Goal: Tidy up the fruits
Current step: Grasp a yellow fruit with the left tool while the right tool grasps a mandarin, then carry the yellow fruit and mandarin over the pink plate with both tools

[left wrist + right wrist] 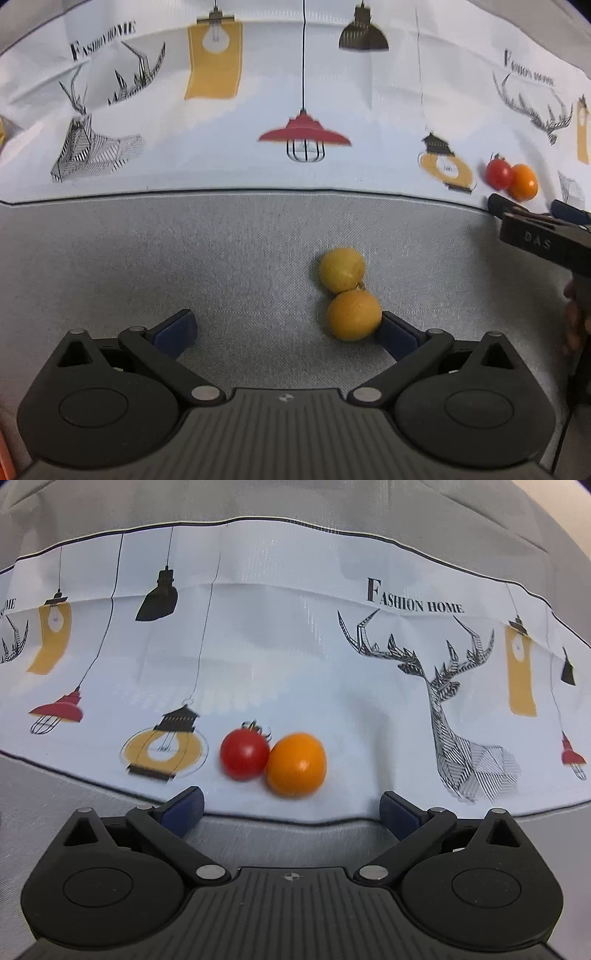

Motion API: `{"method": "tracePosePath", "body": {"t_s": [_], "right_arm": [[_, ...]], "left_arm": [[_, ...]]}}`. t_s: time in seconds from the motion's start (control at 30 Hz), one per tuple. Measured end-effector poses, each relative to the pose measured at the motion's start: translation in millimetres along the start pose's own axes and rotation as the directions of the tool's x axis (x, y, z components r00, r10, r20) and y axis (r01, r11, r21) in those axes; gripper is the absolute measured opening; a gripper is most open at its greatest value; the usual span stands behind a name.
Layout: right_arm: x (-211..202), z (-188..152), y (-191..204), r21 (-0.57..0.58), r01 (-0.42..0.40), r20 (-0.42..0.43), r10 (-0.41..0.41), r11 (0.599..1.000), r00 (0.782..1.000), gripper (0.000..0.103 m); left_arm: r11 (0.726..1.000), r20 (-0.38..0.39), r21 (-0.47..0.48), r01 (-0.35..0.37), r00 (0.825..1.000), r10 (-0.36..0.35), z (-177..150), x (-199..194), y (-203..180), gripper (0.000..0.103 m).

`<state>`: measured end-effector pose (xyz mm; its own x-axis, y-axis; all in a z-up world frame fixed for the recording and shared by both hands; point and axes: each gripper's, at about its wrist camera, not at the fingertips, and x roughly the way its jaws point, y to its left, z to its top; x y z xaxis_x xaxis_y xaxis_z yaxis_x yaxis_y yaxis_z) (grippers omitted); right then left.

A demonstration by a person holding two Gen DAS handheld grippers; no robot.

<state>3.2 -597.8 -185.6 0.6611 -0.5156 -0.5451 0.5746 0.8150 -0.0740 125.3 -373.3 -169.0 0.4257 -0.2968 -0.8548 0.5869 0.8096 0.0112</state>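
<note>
Nearest my left lens is the left gripper point(286, 328), its blue pads spread wide and holding nothing. Between them, toward the right pad point(397, 334), sits an orange point(354, 314) on the grey cloth point(147, 258); the pad looks to be touching it or just beside it, I cannot tell which. A yellow lemon-like fruit point(342, 269) rests against the orange on its far side.

Further right in that view, the right gripper point(532, 212) reaches in from the edge, with the raised letters "DAS" on its black body. Just beyond its tips, a red tomato point(498, 175) and a smaller orange fruit point(522, 181) touch each other on the printed sheet point(258, 92).

From the right wrist, the right gripper point(291, 806) also stands apart and empty, with the red tomato point(244, 753) on the left and the orange fruit point(296, 764) on the right, just ahead of the pads.

My reading is that the fruits lie in two pairs and neither tool grips anything, so any sorting is largely still to do; I see no bowl or tray to receive them.

Readable writing: "FASHION HOME" on the sheet in both views, above the antlered deer drawing point(443, 686).
</note>
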Motion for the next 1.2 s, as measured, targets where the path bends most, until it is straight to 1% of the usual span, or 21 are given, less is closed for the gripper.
{"method": "tracePosePath", "body": {"t_s": [0.07, 0.1, 0.17, 0.2, 0.23, 0.27, 0.33, 0.43, 0.5, 0.6, 0.7, 0.9, 1.03, 1.2], "right_arm": [[6, 2, -5, 0.027, -0.003, 0.001, 0.003, 1.0, 1.0, 0.1], [8, 4, -8, 0.036, -0.005, 0.0, 0.005, 0.999, 1.0, 0.095], [6, 4, -10, 0.047, -0.019, 0.014, 0.018, 0.999, 1.0, 0.067], [3, 3, -9, 0.039, -0.015, 0.025, 0.014, 0.999, 1.0, 0.04], [1, 3, -6, 0.014, 0.013, 0.029, -0.014, 1.0, 0.999, 0.035], [-1, 3, -4, -0.016, 0.029, 0.028, -0.028, 0.999, 0.999, 0.034], [-7, 2, -5, -0.016, 0.041, 0.018, -0.04, 0.999, 0.999, 0.034], [-25, 0, -1, 0.013, 0.073, 0.0, -0.073, 0.997, 0.997, 0.034], [-44, -5, 4, 0.063, 0.065, -0.01, -0.064, 0.996, 0.998, 0.034], [-84, -14, 21, 0.076, 0.043, 0.005, -0.043, 0.996, 0.999, 0.034], [-126, -21, 38, 0.077, 0.005, 0.023, -0.007, 0.997, 1.0, 0.034], [-219, -26, 73, 0.165, -0.092, 0.064, 0.083, 0.982, 0.995, 0.034], [-283, -27, 106, 0.158, -0.157, 0.092, 0.144, 0.975, 0.985, 0.034], [-356, -32, 152, 0.119, -0.263, 0.099, 0.252, 0.958, 0.963, 0.034]], "left_arm": [[1.0, 0.006, 0.005, 0.004, 1.0, -0.004, 0, 0, 0, 0.103], [1.0, 0.004, 0.002, 0.005, 1.0, -0.005, 1, -1, 0, 0.103], [1.0, 0.02, -0.021, 0.023, 1.0, -0.023, 2, -7, 3, 0.089], [0.999, 0.043, -0.018, 0.034, 0.999, -0.033, 2, -13, 3, 0.061], [0.999, 0.046, 0.0, 0.053, 0.998, -0.053, 4, -16, 3, 0.033], [0.997, 0.035, 0.007, 0.07, 0.997, -0.071, 5, -18, 3, 0.032], [0.995, 0.024, -0.006, 0.099, 0.995, -0.099, 5, -24, 8, 0.032], [0.995, 0.05, 0.03, 0.098, 0.994, -0.099, -3, -41, 14, 0.032], [0.994, 0.065, 0.042, 0.103, 0.992, -0.105, -10, -58, 21, 0.032], [0.993, 0.078, 0.047, 0.106, 0.991, -0.109, -22, -87, 34, 0.032], [0.994, 0.089, 0.047, 0.103, 0.99, -0.107, -37, -123, 51, 0.032], [0.997, 0.103, 0.031, 0.068, 0.992, -0.071, -67, -196, 91, 0.032], [0.999, 0.108, 0.003, 0.032, 0.994, -0.032, -98, -246, 124, 0.032], [0.999, 0.115, -0.039, -0.022, 0.993, 0.026, -137, -299, 164, 0.032]]}}
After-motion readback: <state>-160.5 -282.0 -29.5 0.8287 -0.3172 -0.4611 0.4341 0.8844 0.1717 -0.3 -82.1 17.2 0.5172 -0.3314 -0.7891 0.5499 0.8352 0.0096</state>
